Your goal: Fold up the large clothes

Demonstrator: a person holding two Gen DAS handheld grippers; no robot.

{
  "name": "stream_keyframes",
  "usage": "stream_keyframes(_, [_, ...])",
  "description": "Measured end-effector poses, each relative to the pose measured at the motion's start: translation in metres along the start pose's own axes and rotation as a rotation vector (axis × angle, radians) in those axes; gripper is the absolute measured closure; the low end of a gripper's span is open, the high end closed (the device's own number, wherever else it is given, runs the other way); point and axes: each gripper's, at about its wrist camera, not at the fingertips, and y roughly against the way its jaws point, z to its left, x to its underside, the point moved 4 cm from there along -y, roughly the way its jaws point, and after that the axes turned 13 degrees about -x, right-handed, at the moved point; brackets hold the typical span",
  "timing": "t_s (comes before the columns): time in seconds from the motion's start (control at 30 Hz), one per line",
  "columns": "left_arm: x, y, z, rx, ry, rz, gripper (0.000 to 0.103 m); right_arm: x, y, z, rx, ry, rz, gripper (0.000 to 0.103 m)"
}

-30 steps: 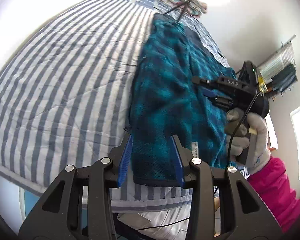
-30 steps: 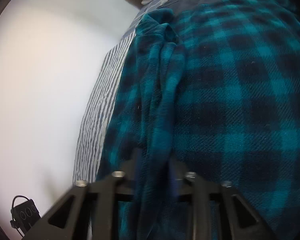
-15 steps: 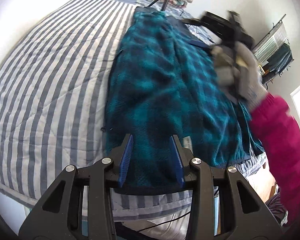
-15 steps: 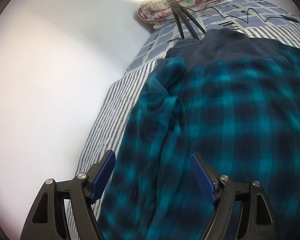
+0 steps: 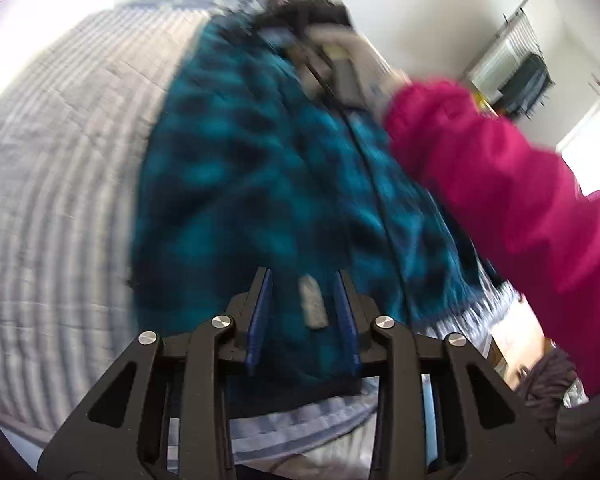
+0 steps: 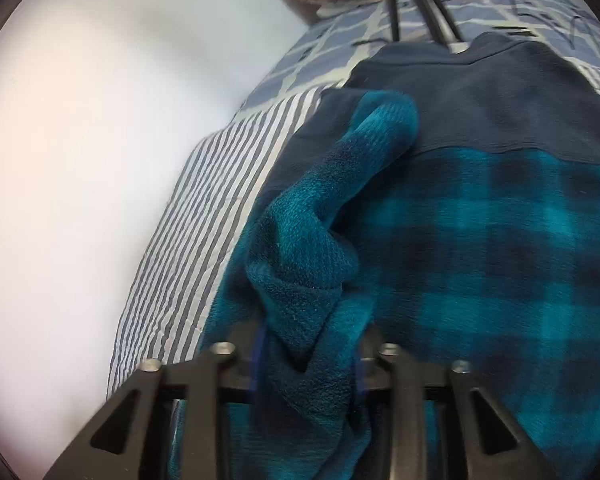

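**A:** Since the earlier frames the teal plaid fleece (image 5: 260, 184) is sliding nearer in the left wrist view, and the right hand-held gripper (image 6: 306, 364), which was gaping wide over the cloth half a second ago, has just been closing on a bunched fold.

**B:** So is it gripping now?

**A:** Yes. In the right wrist view its jaws are pinching a thick ridge of fleece at the bottom centre of the frame, with cloth filling the gap. The left hand-held gripper (image 5: 302, 304) has also just been closing a little; its blue pads (image 5: 260, 308) are sitting either side of the hem by the small grey label (image 5: 312, 304), and I am reading that as a hold on the hem.

**B:** Where is the garment lying?

**A:** On the striped bed (image 5: 60, 200), long axis running from the hem at the bottom of the left frame up to the navy yoke (image 6: 500, 96) at the top. The person's pink sleeve (image 5: 500, 192) is crossing in from the right.

**B:** Which hand matters next?

**A:** The right one, I think; it is up nearer the yoke, at the left edge of the fleece in its own view. The garment's body is spreading to its right, so the fold probably needs to be carried that way, across the long axis.
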Motion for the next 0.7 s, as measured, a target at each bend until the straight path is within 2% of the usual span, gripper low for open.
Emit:
stream_keyframes(0.07, [0.006, -0.012, -0.014, 0.026, -0.028, 0.038, 0.071, -0.009, -0.007, 0.015, -0.040, 0.024, 0.001, 0.082])
stream_keyframes(0.2, [0.014, -0.025, -0.034, 0.018, -0.078, 0.066, 0.071, -0.025, -0.009, 0.057, -0.115, 0.175, -0.015, 0.084])
stream_keyframes(0.27, [0.014, -0.021, -0.035, 0.038, -0.073, 0.066, 0.071, -0.023, -0.016, 0.049, -0.086, 0.175, 0.009, 0.084])
stream_keyframes(0.33, [0.011, -0.014, -0.035, 0.069, -0.057, 0.061, 0.071, -0.016, -0.021, 0.024, -0.057, 0.097, 0.023, 0.083])
stream_keyframes(0.37, [0.008, -0.009, -0.034, 0.076, -0.051, 0.051, 0.071, -0.011, -0.020, 0.014, -0.069, 0.057, 0.020, 0.081])
stream_keyframes(0.4, [0.007, -0.004, -0.033, 0.086, -0.044, 0.042, 0.071, -0.008, -0.017, 0.006, -0.093, 0.022, 0.016, 0.077])
stream_keyframes(0.47, [0.003, 0.009, -0.030, 0.097, -0.035, 0.012, 0.071, -0.007, -0.011, -0.002, -0.117, -0.002, 0.012, 0.057])
stream_keyframes(0.5, [0.000, 0.015, -0.027, 0.093, -0.030, -0.005, 0.071, -0.008, -0.005, -0.004, -0.120, 0.001, 0.012, 0.053])
stream_keyframes(0.53, [-0.002, 0.019, -0.024, 0.085, -0.024, -0.019, 0.071, -0.009, -0.001, -0.004, -0.126, 0.004, 0.008, 0.045])
stream_keyframes(0.63, [-0.007, 0.023, -0.017, 0.055, 0.001, -0.045, 0.071, -0.021, 0.016, -0.009, -0.178, -0.051, -0.075, 0.019])
stream_keyframes(0.7, [-0.008, 0.017, -0.016, 0.053, 0.015, -0.027, 0.071, -0.029, 0.018, -0.013, -0.231, -0.130, -0.130, 0.017])
